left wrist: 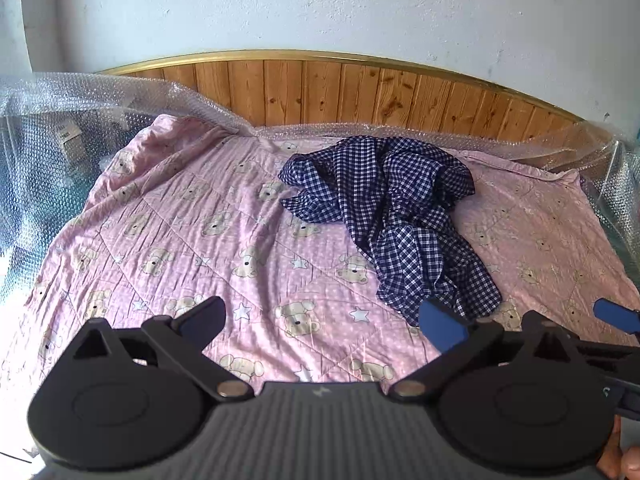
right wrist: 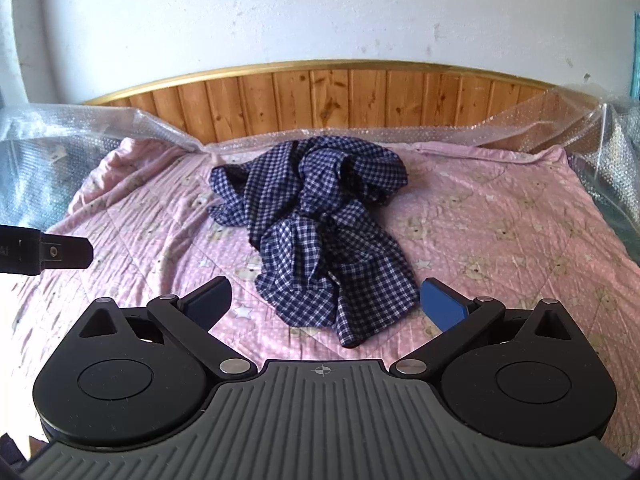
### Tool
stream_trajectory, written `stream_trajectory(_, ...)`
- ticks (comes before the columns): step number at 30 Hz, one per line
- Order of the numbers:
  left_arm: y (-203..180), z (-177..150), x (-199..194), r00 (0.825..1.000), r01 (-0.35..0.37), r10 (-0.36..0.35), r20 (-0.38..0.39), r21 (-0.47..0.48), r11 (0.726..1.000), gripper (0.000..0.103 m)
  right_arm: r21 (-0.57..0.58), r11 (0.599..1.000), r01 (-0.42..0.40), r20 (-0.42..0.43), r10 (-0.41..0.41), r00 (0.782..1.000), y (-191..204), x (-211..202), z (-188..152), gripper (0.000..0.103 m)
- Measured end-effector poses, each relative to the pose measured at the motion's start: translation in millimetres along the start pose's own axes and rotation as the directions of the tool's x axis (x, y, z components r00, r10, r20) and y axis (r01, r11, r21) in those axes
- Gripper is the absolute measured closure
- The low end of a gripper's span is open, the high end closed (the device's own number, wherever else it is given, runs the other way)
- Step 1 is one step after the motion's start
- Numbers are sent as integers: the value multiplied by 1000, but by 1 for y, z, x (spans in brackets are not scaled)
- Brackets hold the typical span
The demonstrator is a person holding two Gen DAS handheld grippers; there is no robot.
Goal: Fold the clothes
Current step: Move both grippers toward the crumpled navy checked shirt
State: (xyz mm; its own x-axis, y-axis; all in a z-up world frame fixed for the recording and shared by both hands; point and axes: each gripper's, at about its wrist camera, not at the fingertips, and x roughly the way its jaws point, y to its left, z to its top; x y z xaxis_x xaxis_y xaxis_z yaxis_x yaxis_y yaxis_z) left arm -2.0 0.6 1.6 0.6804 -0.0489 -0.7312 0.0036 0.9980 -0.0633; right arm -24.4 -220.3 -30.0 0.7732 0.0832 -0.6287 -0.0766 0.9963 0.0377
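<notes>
A dark blue and white checked garment (left wrist: 404, 220) lies crumpled on a pink bear-print quilt (left wrist: 180, 240), towards the headboard. In the right wrist view the garment (right wrist: 320, 232) lies straight ahead. My left gripper (left wrist: 324, 320) is open and empty, above the quilt, with the garment's near end by its right finger. My right gripper (right wrist: 326, 304) is open and empty, with the garment's near end between its fingers. It also shows at the right edge of the left wrist view (left wrist: 616, 314). The left gripper's body (right wrist: 48, 256) shows at the left of the right wrist view.
A wooden headboard (left wrist: 360, 92) with a gold rim stands behind the bed against a white wall (right wrist: 320, 12). Bubble wrap (left wrist: 60, 128) lines both sides and the head of the bed. The quilt (right wrist: 500, 240) is wrinkled at the left.
</notes>
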Motion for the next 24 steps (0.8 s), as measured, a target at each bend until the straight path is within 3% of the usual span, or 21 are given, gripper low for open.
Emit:
stream_trajectory(3, 13, -6, -7, 1000, 4, -4, 2, 5, 1000, 0, -9, 1000, 3, -4, -3, 1000, 3, 0, 0, 1)
stream_trajectory(5, 3, -7, -3, 999, -41, 41, -4, 29, 999, 0, -16, 1000, 6, -7, -6, 1000, 5, 0, 0, 1)
stream_trajectory(9, 0, -9, -1, 998, -60, 61, -21, 57, 997, 0, -28, 1000, 10, -13, -10, 1000, 9, 0, 0, 1)
stream_trajectory(17, -2, -20, 3, 999, 17, -13, -42, 100, 995, 1, -46, 999, 16, -36, -18, 999, 16, 4, 0, 3)
stream_trajectory(18, -2, -22, 3, 998, 36, -31, -49, 103, 994, 5, -51, 999, 20, -34, -21, 999, 17, 5, 0, 5)
stream_trajectory(21, -7, -28, 6, 996, 66, -58, -63, 133, 989, 32, -54, 998, 14, -53, -17, 998, 19, 9, 4, 25)
stream_trajectory(23, -8, -31, 7, 995, 82, -73, -69, 145, 986, 63, -49, 999, 0, -65, -3, 998, 19, 12, 3, 48)
stream_trajectory(24, -8, -31, 8, 994, 94, -84, -74, 142, 985, 70, -46, 999, -8, -71, 5, 997, 20, 13, 2, 54)
